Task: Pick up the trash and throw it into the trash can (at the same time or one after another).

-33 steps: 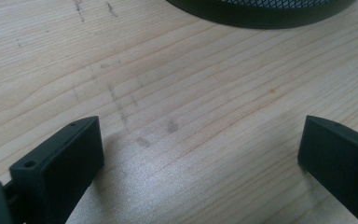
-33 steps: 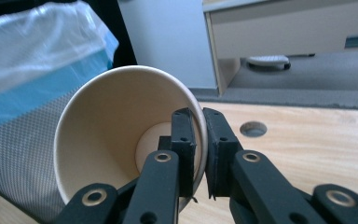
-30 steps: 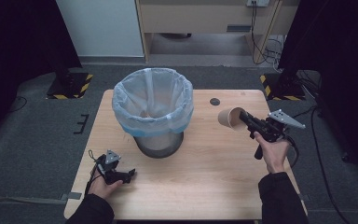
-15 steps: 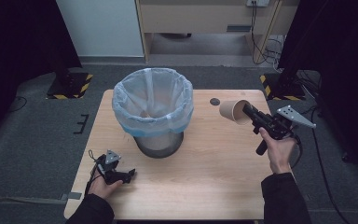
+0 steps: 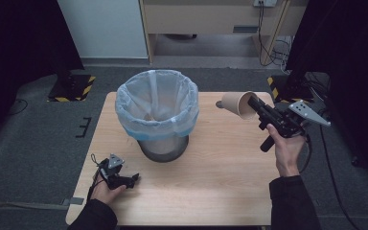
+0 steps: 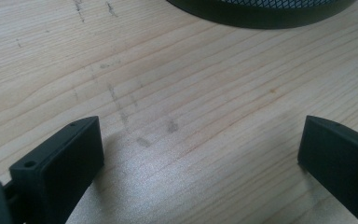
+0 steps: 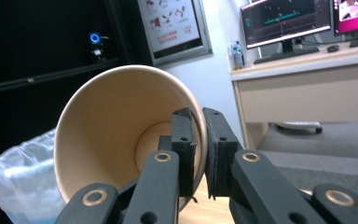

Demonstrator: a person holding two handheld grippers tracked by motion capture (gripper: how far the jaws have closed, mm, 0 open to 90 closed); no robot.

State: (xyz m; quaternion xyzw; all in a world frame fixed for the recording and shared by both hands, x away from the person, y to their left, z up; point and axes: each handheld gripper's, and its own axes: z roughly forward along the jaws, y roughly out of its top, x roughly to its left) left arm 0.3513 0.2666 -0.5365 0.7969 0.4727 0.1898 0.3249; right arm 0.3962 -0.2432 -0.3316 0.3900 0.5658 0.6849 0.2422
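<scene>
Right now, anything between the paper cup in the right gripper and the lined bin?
Nothing visible. The paper cup, pinched by its wall in the right gripper, hangs above bare table right of the bin, whose open top is unobstructed.

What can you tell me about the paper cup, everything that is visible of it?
The paper cup is plain light brown, paper by its look, with a rolled rim and a round flat bottom; the inside looks empty. It lies tilted on its side in the air above the table's right part, to the right of the lined bin; in the high view its bottom points toward the bin. The right gripper is shut on its wall at the rim, one jaw inside and one outside. Nothing else touches it.
</scene>
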